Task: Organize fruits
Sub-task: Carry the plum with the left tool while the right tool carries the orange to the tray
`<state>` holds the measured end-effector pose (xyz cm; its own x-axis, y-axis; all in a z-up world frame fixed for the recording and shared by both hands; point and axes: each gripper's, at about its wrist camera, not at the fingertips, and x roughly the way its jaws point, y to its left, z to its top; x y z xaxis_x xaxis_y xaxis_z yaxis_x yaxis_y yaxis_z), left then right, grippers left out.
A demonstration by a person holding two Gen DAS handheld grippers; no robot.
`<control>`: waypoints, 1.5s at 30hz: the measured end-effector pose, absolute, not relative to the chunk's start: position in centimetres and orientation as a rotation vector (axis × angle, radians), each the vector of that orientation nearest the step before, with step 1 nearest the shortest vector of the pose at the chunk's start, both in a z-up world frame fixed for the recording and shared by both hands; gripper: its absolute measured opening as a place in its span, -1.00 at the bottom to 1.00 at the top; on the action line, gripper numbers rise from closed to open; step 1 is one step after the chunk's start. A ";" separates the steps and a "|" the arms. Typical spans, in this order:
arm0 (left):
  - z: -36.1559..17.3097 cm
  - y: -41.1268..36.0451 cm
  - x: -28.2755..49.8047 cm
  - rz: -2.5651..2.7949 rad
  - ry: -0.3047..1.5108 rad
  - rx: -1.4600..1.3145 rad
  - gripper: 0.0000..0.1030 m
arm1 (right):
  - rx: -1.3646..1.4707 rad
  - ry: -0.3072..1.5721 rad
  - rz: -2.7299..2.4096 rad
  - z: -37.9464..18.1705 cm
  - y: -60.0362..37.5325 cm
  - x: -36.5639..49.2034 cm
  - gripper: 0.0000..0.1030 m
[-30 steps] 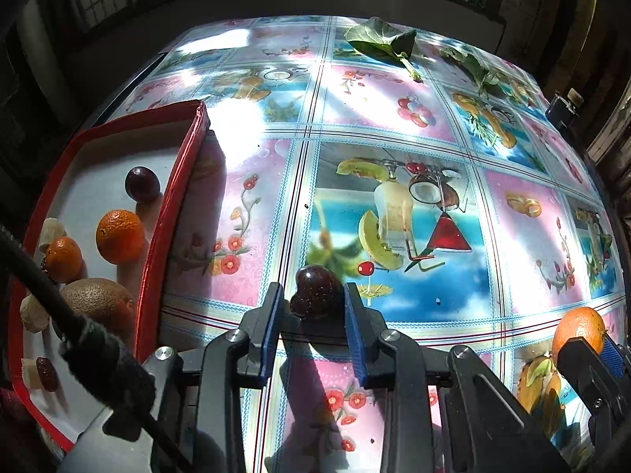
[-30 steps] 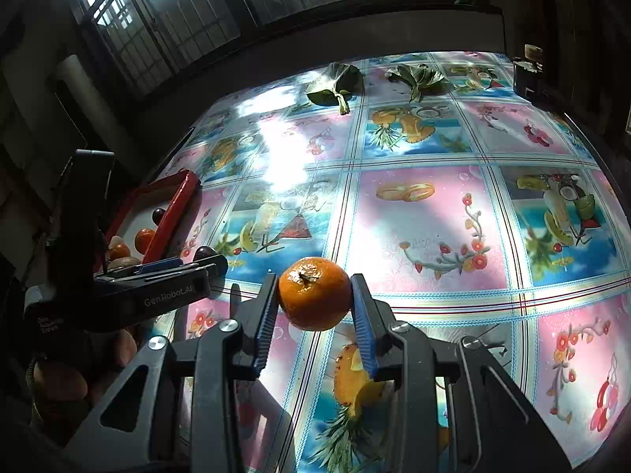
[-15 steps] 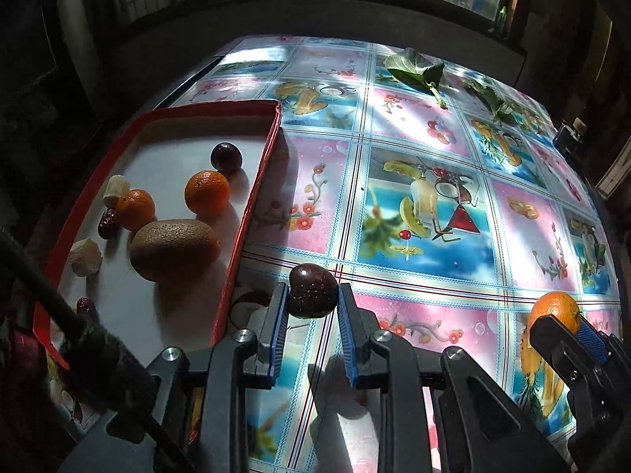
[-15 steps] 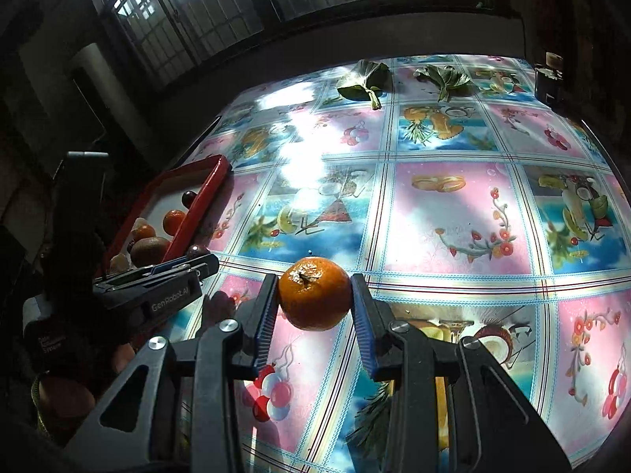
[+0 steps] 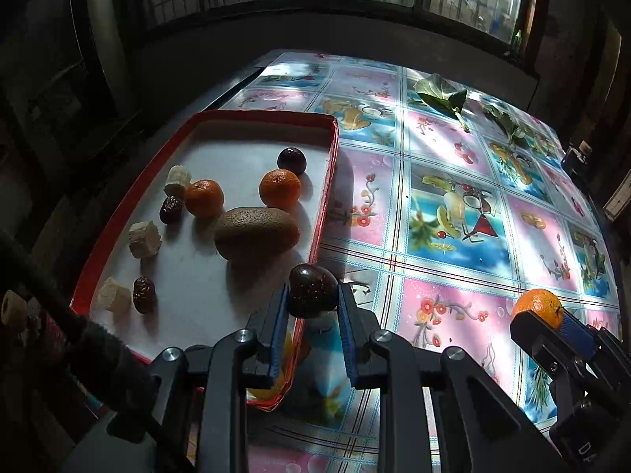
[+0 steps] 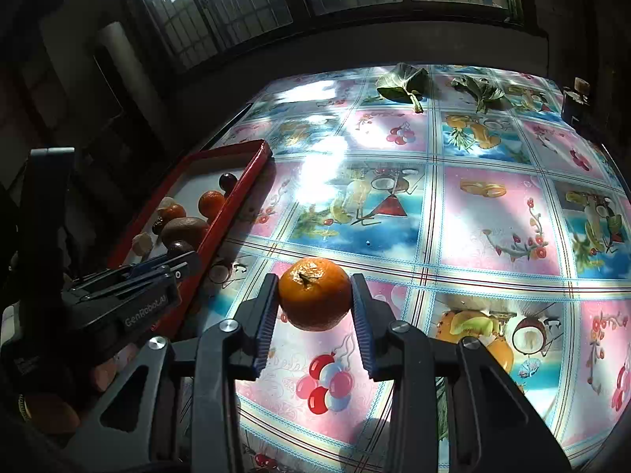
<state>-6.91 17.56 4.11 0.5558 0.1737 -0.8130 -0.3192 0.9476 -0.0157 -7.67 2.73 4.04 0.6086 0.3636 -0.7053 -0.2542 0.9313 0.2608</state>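
Note:
My left gripper [image 5: 312, 303] is shut on a dark plum [image 5: 312, 291], held just above the right rim of the red tray [image 5: 327, 201]. The tray holds a kiwi [image 5: 256, 232], two mandarins [image 5: 280, 187], another dark plum [image 5: 292, 159], red dates [image 5: 170, 209] and pale banana pieces [image 5: 145, 238]. My right gripper [image 6: 314, 307] is shut on a mandarin [image 6: 314, 293], above the flowered tablecloth [image 6: 493, 216] to the right of the tray [image 6: 236, 193]. From the right wrist view the left gripper [image 6: 173, 266] shows at the left, over the tray's edge.
Green leaves [image 6: 402, 84] and a second leaf bunch [image 6: 479, 90] lie at the table's far end. A small dark bottle [image 6: 575, 102] stands at the far right corner. The table's left edge runs beside the tray, with dark floor beyond.
Both grippers have shifted left toward the tray, each still carrying its fruit. The plum now hangs over the tray's right rim; earlier it was over the cloth to the right.

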 end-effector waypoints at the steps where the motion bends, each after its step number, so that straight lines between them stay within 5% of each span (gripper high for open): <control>1: 4.2 17.8 -7.1 0.296 0.935 -0.170 -0.55 | 0.136 0.844 0.364 4.1 3.0 -7.7 -0.26; 24: 4.7 24.0 -9.2 0.374 0.905 -0.283 -0.55 | 0.089 0.860 0.447 4.4 7.9 -7.3 -0.26; 45: 2.6 28.4 -7.9 0.363 0.959 -0.350 -0.55 | -0.004 0.915 0.607 4.0 21.3 6.6 -0.26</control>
<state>-7.88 28.42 2.58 0.5233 0.1441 -0.8399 -0.4484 0.8847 -0.1276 6.62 21.33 3.99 0.4556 0.4903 -0.7430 -0.4935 0.8338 0.2475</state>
